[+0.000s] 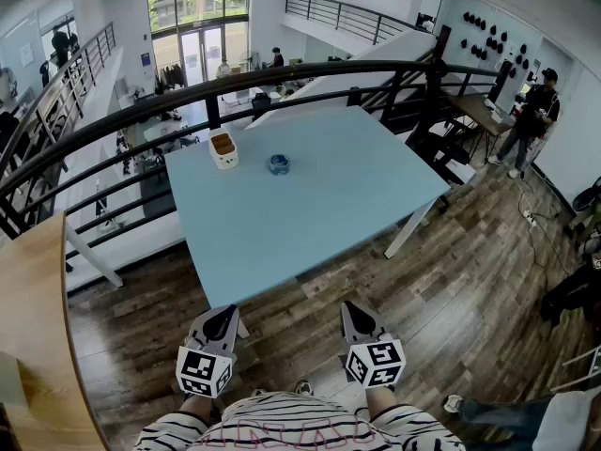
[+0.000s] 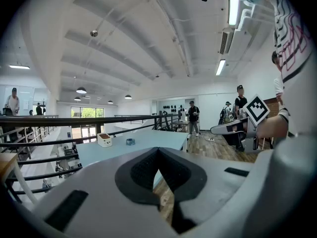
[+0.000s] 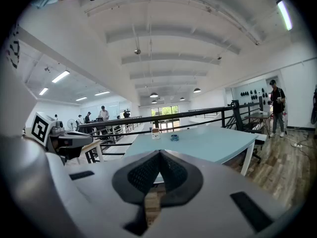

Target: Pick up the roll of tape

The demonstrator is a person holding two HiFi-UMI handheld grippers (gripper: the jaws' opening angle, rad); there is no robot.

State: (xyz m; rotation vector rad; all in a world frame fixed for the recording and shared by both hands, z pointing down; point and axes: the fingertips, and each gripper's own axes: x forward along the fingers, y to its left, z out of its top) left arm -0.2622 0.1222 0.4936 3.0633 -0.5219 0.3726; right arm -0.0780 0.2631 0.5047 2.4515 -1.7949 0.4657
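Wood-floored mezzanine, black railing behind a pale blue table (image 1: 310, 224). On its far half, well apart from both claws: roll of tape (image 1: 278, 163), at 3 o'clock from a white box (image 1: 223, 149). Appears to lie flat, hole up, so no long axis to favour. Both clenched on nothing: left gripper (image 1: 225, 314), right gripper (image 1: 351, 310). Seen from the left, at 1 o'clock; from the right, at 11. Looks slightly nearer the left; calls for a long forward reach first.
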